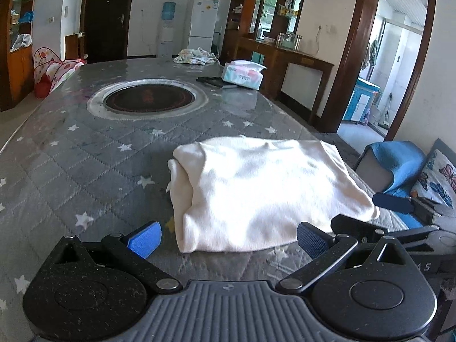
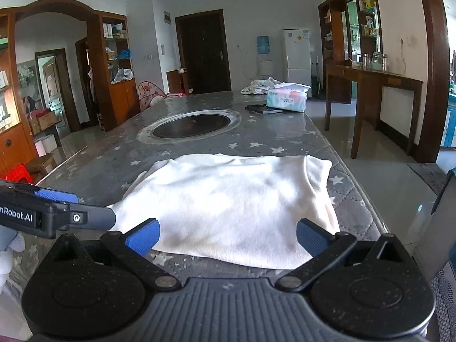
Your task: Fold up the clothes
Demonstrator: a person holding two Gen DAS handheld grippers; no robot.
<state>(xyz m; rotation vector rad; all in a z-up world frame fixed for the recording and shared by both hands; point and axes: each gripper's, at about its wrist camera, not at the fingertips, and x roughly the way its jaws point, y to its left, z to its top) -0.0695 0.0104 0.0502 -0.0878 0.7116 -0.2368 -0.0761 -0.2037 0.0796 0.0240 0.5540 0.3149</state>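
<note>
Both grippers are spread wide and hold nothing: the left gripper point(image 1: 228, 240) has the folded white garment point(image 1: 265, 191) just ahead, slightly right of its centre, while the right gripper point(image 2: 228, 236) faces it squarely (near edge seemingly between its fingers) on the quilted table point(image 2: 287, 139).

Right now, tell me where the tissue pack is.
The tissue pack sits at the table's far right end, beside a dark flat book and just in front of a crumpled cloth.
</note>
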